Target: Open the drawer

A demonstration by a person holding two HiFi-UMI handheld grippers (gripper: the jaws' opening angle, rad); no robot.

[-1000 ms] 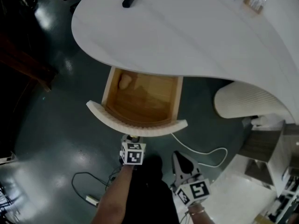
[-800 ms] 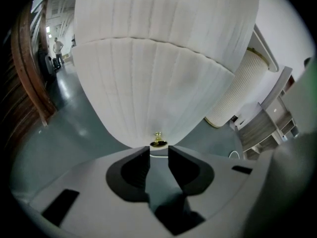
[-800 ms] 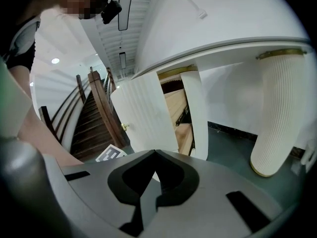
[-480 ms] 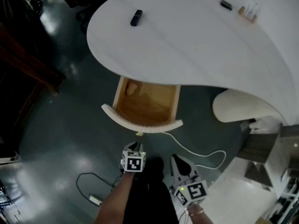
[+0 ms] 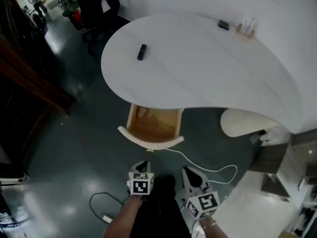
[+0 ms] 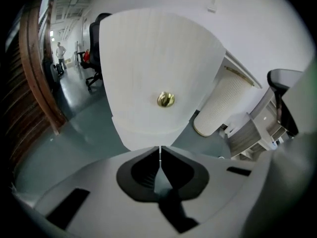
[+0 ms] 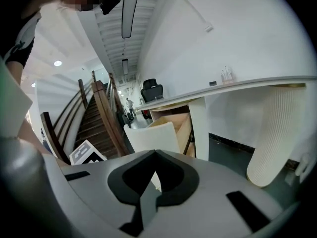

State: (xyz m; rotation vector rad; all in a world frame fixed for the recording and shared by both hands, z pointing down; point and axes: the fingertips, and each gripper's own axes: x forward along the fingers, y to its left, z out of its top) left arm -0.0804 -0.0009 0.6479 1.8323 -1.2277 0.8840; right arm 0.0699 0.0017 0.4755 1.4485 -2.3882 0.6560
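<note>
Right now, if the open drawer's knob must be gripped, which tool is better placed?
Probably the left tool: the knob sits straight ahead of its closing, empty jaws. The right tool sees the drawer at an angle.

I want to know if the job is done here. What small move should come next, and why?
Probably just let the left tool rest: its jaws are closing on nothing, clear of the brass knob, and the drawer already stands pulled out from under the desktop, wooden inside showing.

One desk (image 5: 198, 63), one drawer (image 5: 151, 140) with one brass knob (image 6: 165, 99), two small dark objects (image 5: 142, 52) (image 5: 224, 25) on top.
</note>
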